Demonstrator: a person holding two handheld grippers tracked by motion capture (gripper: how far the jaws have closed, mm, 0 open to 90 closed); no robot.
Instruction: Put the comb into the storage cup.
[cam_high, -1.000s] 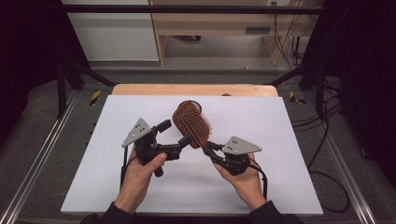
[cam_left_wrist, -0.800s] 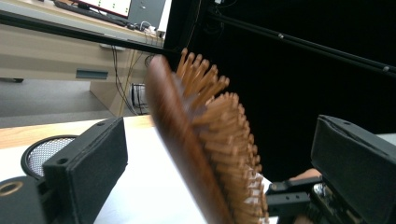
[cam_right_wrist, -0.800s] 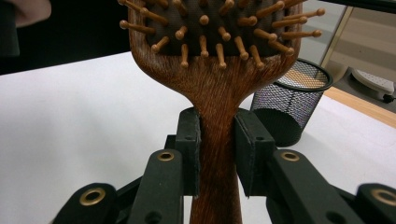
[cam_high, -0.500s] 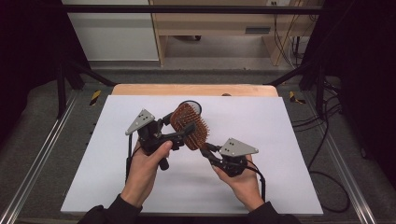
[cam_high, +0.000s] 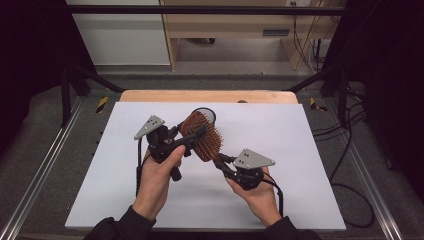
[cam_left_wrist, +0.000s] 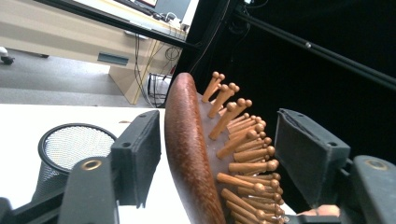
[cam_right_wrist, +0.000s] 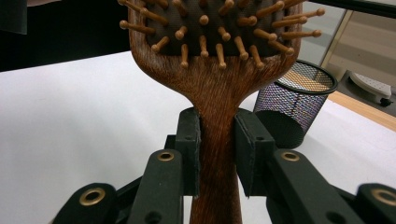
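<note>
- High view: a wooden paddle hairbrush (cam_high: 202, 141) is held up over the white table (cam_high: 300, 150), near the middle of the frame, its head tilted toward the upper left and its handle running down to the lower right.
- High view: the right gripper (cam_high: 226, 164), right of centre and lower, holds the brush by its handle; the person's right hand (cam_high: 257, 192) comes in from the bottom edge.
- High view: the left gripper (cam_high: 192, 135), left of centre, reaches across the brush head, one jaw lying over the bristle side; the left hand (cam_high: 157, 177) is below it.
- High view: a black mesh cup (cam_high: 206, 114) stands on the table just behind the brush head, mostly hidden by it.
- Left gripper view: the brush head stands on edge in the middle of the frame, between the two jaws. Its dark wooden back faces the left pad (cam_left_wrist: 142, 149), a narrow gap apart; the ball-tipped bristles (cam_left_wrist: 243, 154) point at the right pad, and I cannot tell whether they touch it. The jaws have just been closing around the head and now stand fairly narrow.
- Left gripper view: the mesh cup is at lower left, on the white table.
- Right gripper view: the jaws are clamped on the narrow handle at centre, both pads pressing the wood. The brush head and bristles are at the top; the mesh cup is at the right.
</note>
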